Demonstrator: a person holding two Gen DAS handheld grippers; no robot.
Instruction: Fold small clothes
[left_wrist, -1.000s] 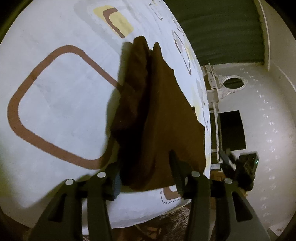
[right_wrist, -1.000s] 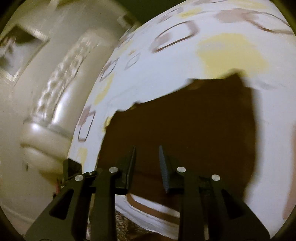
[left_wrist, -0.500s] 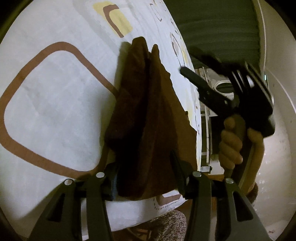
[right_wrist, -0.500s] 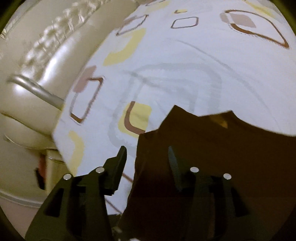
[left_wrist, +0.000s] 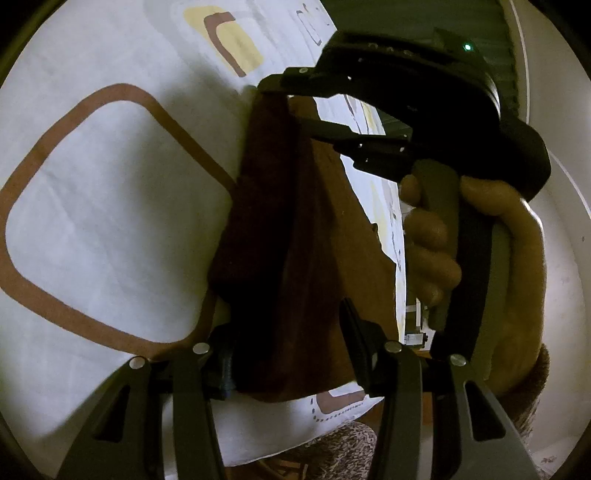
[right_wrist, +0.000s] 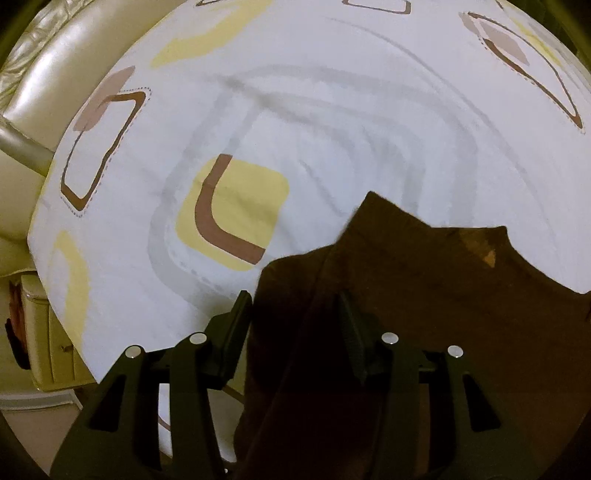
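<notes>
Straddling dark brown fabric garment (left_wrist: 295, 236), unclosed left gripper (left_wrist: 288, 343) and right gripper (right_wrist: 295, 325) risk slippage, unfolding.

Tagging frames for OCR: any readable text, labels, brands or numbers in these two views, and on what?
None readable in either view.
Brown garment: no print or legible tag; a small lighter patch near its collar in the right wrist view is too blurred to tell.
Patterned sheet: shapes only, no lettering.
Right gripper: a green light on its body, no markings legible.
Left gripper: plain black fingers, no text.
</notes>
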